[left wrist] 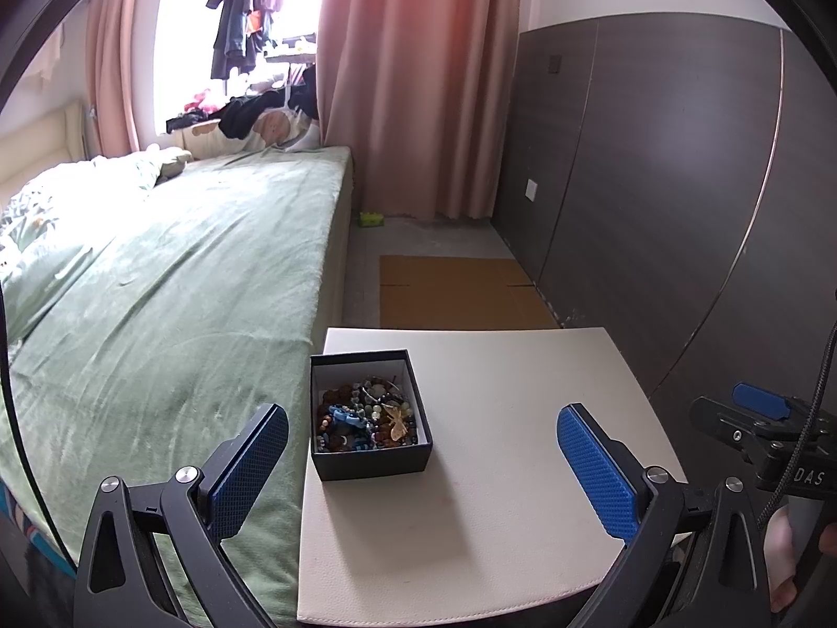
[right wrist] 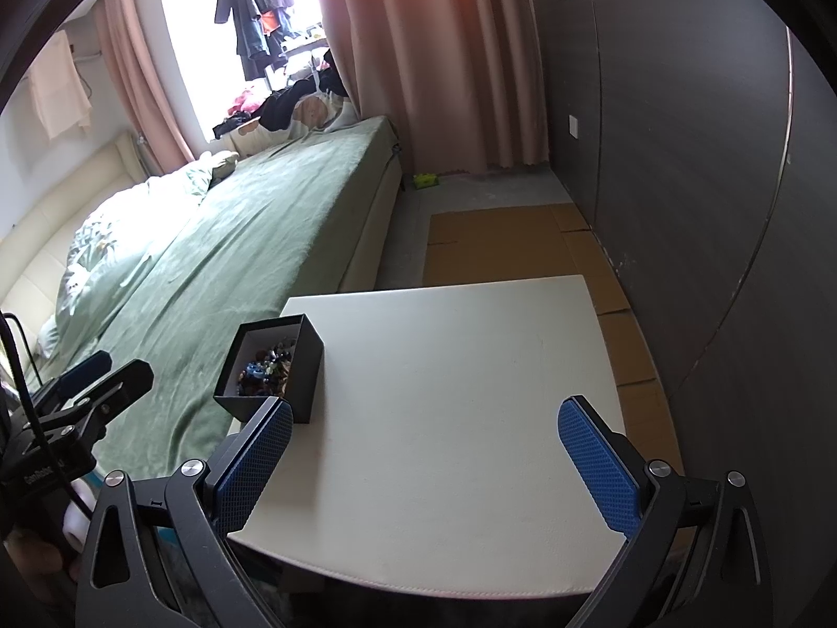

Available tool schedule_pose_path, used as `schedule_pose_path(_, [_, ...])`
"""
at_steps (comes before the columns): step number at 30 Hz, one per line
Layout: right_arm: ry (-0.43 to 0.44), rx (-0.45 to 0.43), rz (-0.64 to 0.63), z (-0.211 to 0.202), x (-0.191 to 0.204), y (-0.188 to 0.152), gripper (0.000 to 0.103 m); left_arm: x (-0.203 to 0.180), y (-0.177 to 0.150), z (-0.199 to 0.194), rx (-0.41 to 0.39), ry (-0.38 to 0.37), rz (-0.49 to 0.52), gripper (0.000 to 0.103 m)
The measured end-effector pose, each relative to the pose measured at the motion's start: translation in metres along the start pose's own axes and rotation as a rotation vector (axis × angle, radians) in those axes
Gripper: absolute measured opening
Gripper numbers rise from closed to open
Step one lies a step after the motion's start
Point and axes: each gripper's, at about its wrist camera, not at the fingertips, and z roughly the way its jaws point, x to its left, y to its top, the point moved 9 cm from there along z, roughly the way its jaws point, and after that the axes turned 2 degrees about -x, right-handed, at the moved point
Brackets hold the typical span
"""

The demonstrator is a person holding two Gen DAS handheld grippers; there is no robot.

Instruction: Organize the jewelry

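Black jewelry box [left wrist: 370, 416], lidless and white-lined, standing upright on the white tabletop [left wrist: 497, 471]; placed at the tabletop's edge nearest the bed [left wrist: 172, 282], toward the far corner on that side. Filled with a tangled heap of beaded jewelry [left wrist: 366, 416]: dark, blue and pale green beads, a bright blue piece near the middle, and a pale yellow dragonfly-shaped ornament [left wrist: 396, 420] lying on top toward the box wall farther from the bed. Individual strands too small and tangled to separate.

Left gripper [left wrist: 421, 463] released, blue-padded fingers spread wide and holding nothing; hovering on the near side of the box, one finger over the green bedspread just beside the box, the other over bare tabletop well apart from it. No contact with the box.

Right gripper [right wrist: 426, 463] likewise released and empty, fingers spread wide; poised over the tabletop on the side of the box away from the bed. From the right wrist view, its bed-side finger [right wrist: 256, 466] overlapping the near corner of the box [right wrist: 274, 363]; whether touching or merely in front, not determinable.

Beyond the box, on the floor: flattened brown cardboard [left wrist: 460, 290] and a small green block [left wrist: 370, 219] at the foot of the pink curtain [left wrist: 418, 78]. Dark panelled wall [left wrist: 680, 167] on the side of the tabletop opposite the box.
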Motion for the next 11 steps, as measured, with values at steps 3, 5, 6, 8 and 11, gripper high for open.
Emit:
schedule_pose_path(3, [0.0, 0.002, 0.003, 0.0017, -0.002, 0.0007, 0.103, 0.0005, -0.0005, 0.0011, 0.003, 0.0, 0.001, 0.103])
schedule_pose_path(5, [0.0, 0.001, 0.002, 0.0006, -0.0002, -0.0004, 0.103, 0.0008, -0.0006, 0.0017, 0.006, -0.001, 0.003, 0.103])
schedule_pose_path(6, [0.0, 0.001, 0.001, 0.0007, -0.0003, -0.0004, 0.103, 0.0018, -0.0002, 0.0023, 0.008, -0.001, 0.002, 0.103])
schedule_pose_path(8, [-0.001, 0.002, 0.002, 0.0008, -0.0001, -0.0006, 0.103, 0.0024, 0.0, 0.004, 0.009, -0.003, -0.002, 0.103])
schedule_pose_path(11, [-0.001, 0.005, 0.006, 0.0012, -0.0006, -0.0003, 0.103, 0.0026, 0.0004, 0.0056, 0.011, -0.002, -0.002, 0.103])
